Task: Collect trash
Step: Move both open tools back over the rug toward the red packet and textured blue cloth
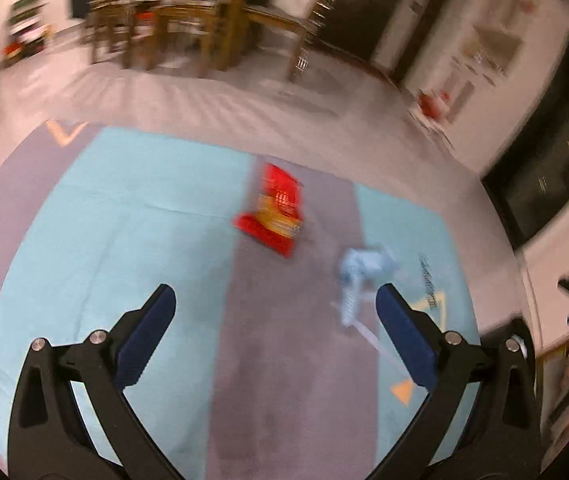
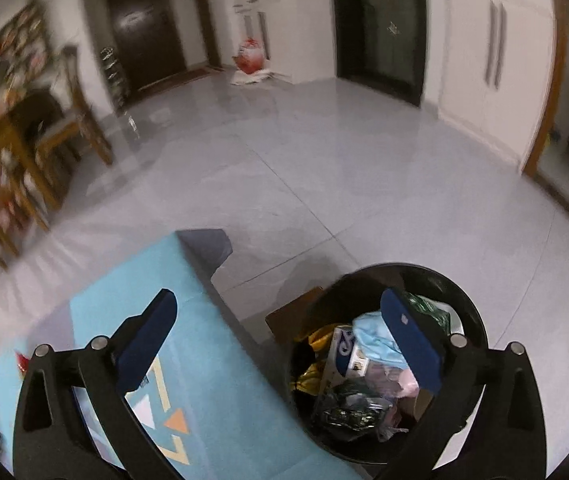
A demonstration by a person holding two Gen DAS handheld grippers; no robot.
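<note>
Wrapper before gaping left tool, bin under gaping right tool

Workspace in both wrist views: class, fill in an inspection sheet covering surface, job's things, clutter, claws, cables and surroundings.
Surface: table under a teal and grey cloth, printed triangles near its edge.
Job's things: red snack wrapper and pale blue crumpled wrapper lying apart on the cloth; black bin on the floor beside the table, holding mixed trash.
Clutter: nothing seen.
Claws: left claw open, empty, above the cloth; right claw open, empty, between table edge and bin.
Cables: nothing seen.
Surroundings: grey tiled floor, wooden chairs, dark door; left view blurred.
</note>
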